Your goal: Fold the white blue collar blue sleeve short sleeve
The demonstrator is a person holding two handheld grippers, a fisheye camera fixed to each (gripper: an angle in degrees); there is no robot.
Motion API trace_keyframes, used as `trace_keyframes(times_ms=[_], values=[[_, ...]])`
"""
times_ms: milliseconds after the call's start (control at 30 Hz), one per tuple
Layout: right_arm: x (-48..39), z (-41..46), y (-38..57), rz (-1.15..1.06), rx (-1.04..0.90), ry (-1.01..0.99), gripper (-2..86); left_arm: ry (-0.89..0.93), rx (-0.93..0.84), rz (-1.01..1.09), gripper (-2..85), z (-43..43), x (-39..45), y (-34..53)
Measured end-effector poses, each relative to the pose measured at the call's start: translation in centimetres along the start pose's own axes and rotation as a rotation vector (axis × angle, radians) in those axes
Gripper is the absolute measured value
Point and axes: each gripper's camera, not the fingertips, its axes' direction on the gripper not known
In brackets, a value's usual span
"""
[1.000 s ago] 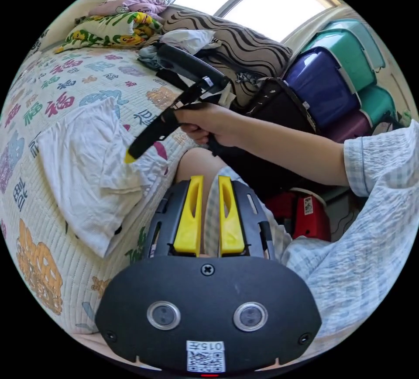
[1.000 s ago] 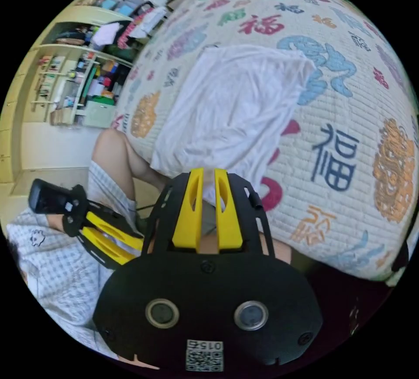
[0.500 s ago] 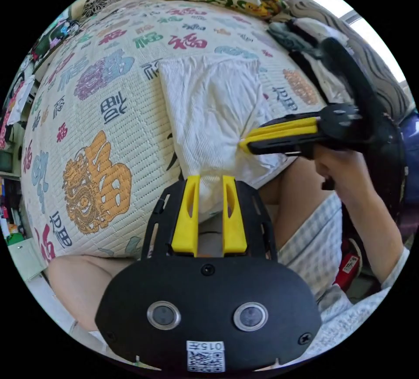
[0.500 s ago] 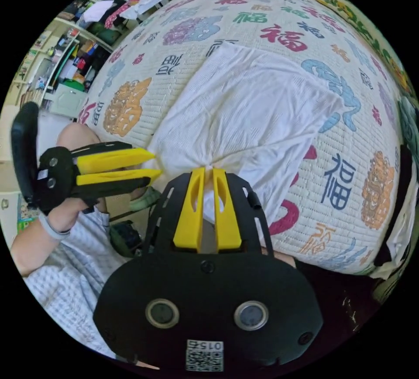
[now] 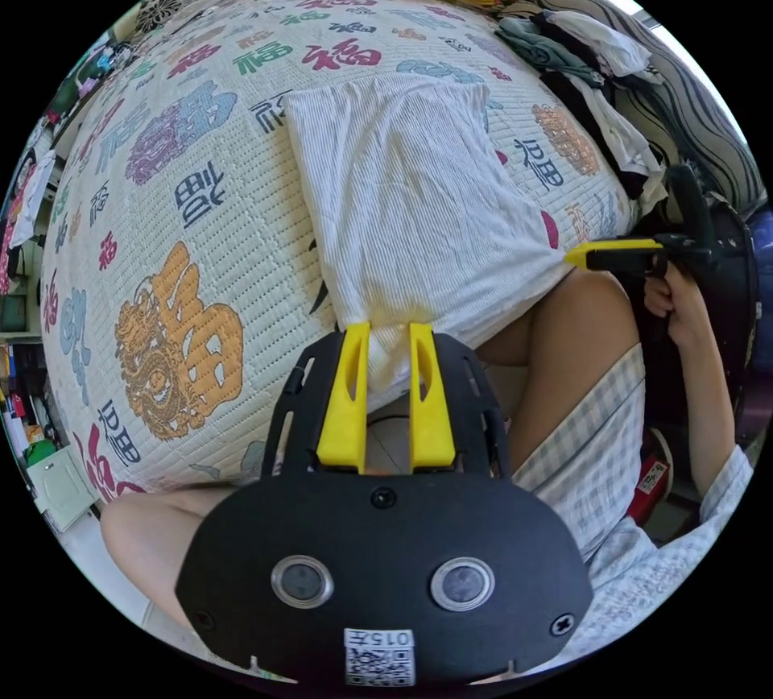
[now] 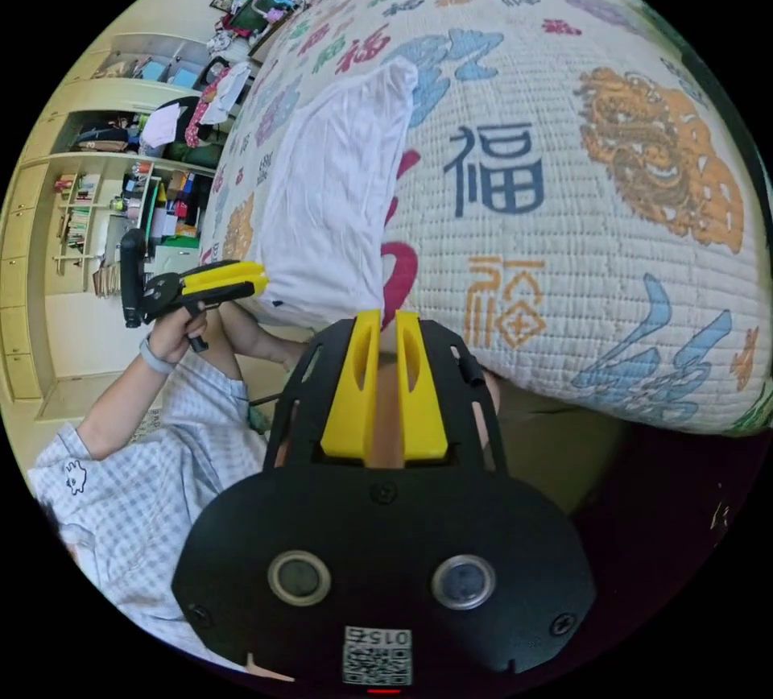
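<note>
Nearby, clothes pile [image 5: 600,79] beside white shirt [image 5: 411,208], both grippers' fingers pinching its hem.

left tool [image 5: 385,332]: jaws a little apart, parallel, pointing forward | right tool [image 6: 387,320]: jaws nearly together, tips close | right hand [image 5: 670,311]: wrapped round its handle, forearm bent | left hand [image 6: 171,338]: gripping its handle

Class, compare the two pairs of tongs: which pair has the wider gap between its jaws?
The left tongs: white shirt cloth sits in a clear gap, while the right tongs stand almost closed at its corner.
</note>
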Motion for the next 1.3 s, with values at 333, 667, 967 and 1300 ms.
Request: trace_keyframes(times_ms=[333, 667, 967, 1300], values=[[1.1, -5.8, -5.7, -0.042, 0.208, 0.023, 8.3, 0.038, 0.262, 0.008, 9.2, -5.4, -4.6, -7.1], [2.4, -5.9, -9.3, -0.104, 0.132, 0.059, 1.6, 0.22, 0.221, -0.078, 1.8, 0.9, -9.6, -21.2], [5.7, -7.7, -6.0, 0.075, 0.089, -0.016, 9.2, 0.426, 0.258, -0.324, 4.8, 1.8, -12.0, -22.5], [7.9, -6.2, -2.1, 0.1, -0.043, -0.185, 6.7, 0.455, 0.076, -0.247, 7.8, 4.0, -7.4, -27.1]])
